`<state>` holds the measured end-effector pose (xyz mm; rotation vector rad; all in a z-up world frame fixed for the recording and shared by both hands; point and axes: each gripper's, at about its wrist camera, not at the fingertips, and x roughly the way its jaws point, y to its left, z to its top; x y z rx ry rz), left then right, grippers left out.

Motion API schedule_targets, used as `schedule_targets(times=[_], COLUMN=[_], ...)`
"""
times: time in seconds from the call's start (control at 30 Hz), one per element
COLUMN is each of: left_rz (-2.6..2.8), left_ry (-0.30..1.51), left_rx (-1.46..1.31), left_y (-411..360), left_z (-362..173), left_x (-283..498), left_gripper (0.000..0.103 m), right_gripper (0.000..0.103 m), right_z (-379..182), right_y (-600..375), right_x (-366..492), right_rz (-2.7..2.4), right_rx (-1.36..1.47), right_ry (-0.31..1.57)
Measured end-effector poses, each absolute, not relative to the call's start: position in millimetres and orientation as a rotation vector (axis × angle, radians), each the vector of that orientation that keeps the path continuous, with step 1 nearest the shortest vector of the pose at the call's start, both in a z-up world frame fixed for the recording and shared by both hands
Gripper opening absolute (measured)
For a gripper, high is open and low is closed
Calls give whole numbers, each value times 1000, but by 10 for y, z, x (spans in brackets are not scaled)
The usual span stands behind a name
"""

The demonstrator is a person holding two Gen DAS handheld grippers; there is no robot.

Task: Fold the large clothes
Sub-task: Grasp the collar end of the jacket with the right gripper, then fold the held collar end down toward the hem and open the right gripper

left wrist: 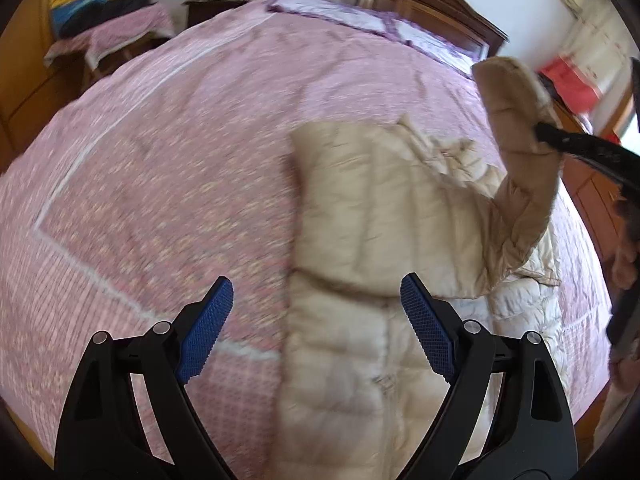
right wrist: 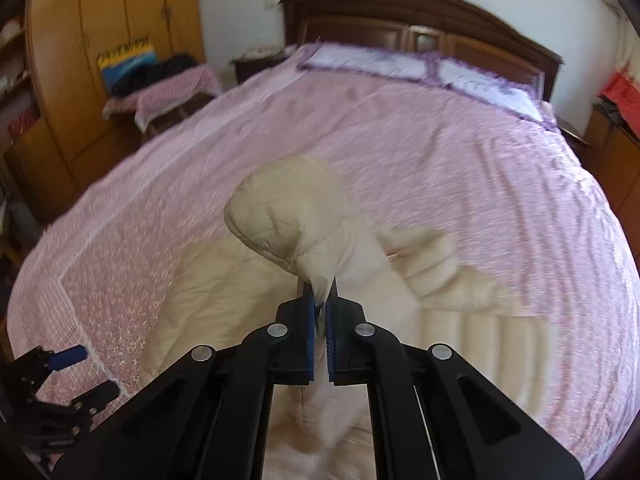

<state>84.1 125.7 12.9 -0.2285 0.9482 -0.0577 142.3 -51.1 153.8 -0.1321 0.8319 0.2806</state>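
Right gripper (right wrist: 320,308) pinching jacket (left wrist: 360,216) sleeve (raised), body lengthwise toward headboard (right wrist: 420,12), left gripper (left wrist: 316,308) spread

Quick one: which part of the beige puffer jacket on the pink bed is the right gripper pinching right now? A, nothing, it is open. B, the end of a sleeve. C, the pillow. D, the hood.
B: the right gripper is shut on the cuff end of the beige puffer jacket sleeve, lifted above the pink bedspread.
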Motion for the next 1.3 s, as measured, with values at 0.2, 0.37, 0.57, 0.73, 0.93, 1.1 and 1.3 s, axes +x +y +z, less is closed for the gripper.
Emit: schedule_targets(times=[0.2,0.37,0.57,0.73,0.93,1.1,1.3], left_rz=[-104,-107,-64,-43,-26,-18,-9], left_ry=[964,999,1032,1038,1045,1046,1045], left_rx=[-194,-169,-87,-67,-85,-89,-72], left_y=[843,577,367,352,381,374,360], left_z=[76,-100,-310,-355,-409,-441,-526], left_x=[1073,1224,1348,1411,1489,1566,1676], left_gripper=[85,85,85,85,86,87,88], right_gripper=[5,5,7,44,55,55,56], right_z=[1659,1314,775,622,659,779,410], right_y=[-1349,-1853,-2254,-2434,-2772,-2898,-2847], right_x=[1170,1020,919,782,557,546,847], right_rz=[199,147,101,81,1,-41,-93], right_rx=[-61,24,168,231,305,282,223], right_ry=[782,827,914,929,893,845,944])
